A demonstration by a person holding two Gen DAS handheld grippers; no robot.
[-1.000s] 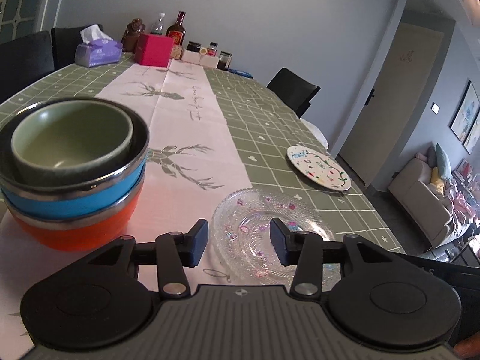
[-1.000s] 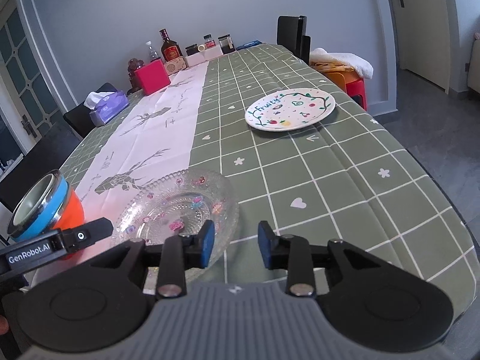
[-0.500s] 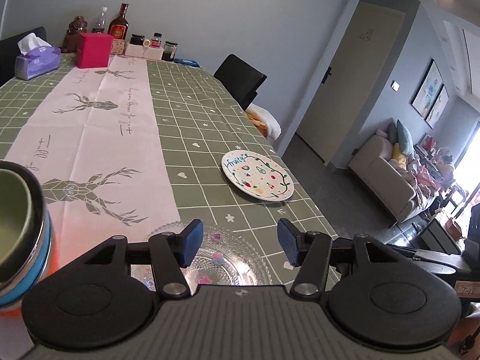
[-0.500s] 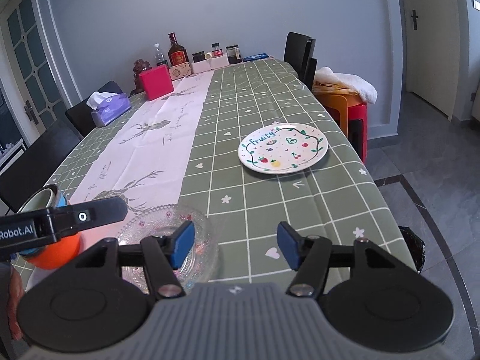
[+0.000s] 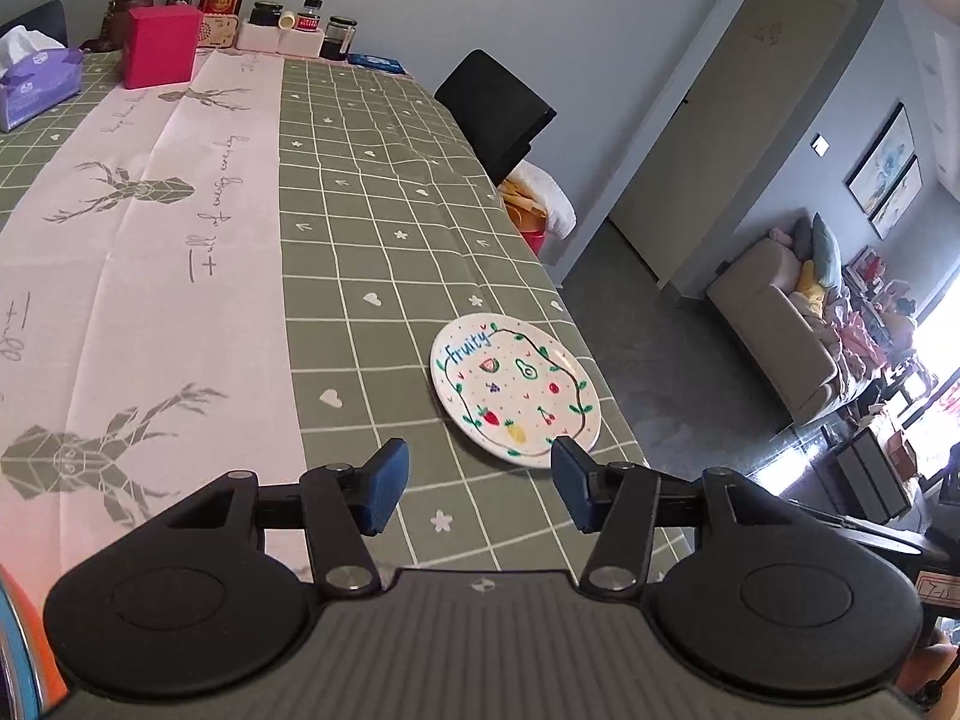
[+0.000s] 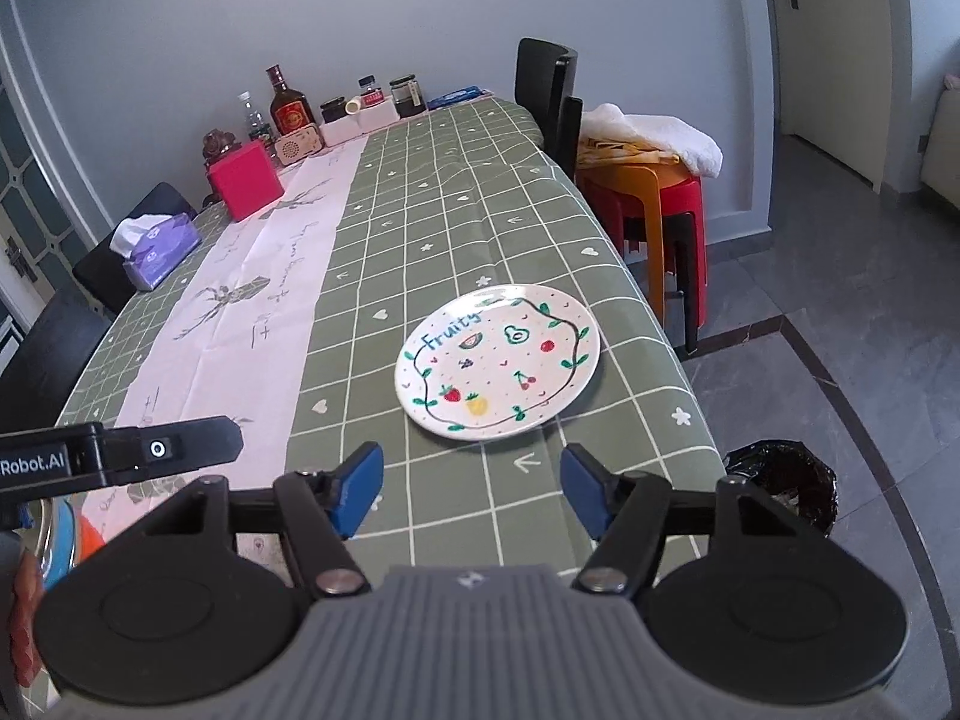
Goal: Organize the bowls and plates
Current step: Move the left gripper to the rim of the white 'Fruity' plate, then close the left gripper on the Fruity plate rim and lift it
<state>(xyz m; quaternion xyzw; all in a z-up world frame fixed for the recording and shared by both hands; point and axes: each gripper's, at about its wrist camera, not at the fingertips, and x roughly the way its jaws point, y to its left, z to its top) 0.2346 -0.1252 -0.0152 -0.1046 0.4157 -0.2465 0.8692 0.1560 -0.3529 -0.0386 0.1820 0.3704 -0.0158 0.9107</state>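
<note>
- Left gripper: jaws stand wide, nothing between them; they closed a touch in the last half second. Blue pads over bare green cloth, lower centre of the left wrist view.
- Right gripper: jaws wide, empty, and they have just been opening. Lower centre of its own view.
- Fruit-print plate: flat on the table, centre of the right wrist view, close to the table's right-hand edge. In the left wrist view the plate sits centre-right, its near rim just past the right pad.
- Stacked bowls: only a blue and orange sliver at the lower left edge of the right view, behind the left gripper's arm; contents not visible.
- Step in hand, my read: going for the plate, not yet touched.
- Doing it well: plate lies flat, so come in low at the near rim, one pad under the lip and one on top. The right gripper looks better lined up.
- Risk: the plate may skid on the cloth toward the table edge. Pinch firmly, lift level before carrying it left.
- Far end clutter (pink box, tissue pack, bottles) is well apart, no obstacle.
</note>
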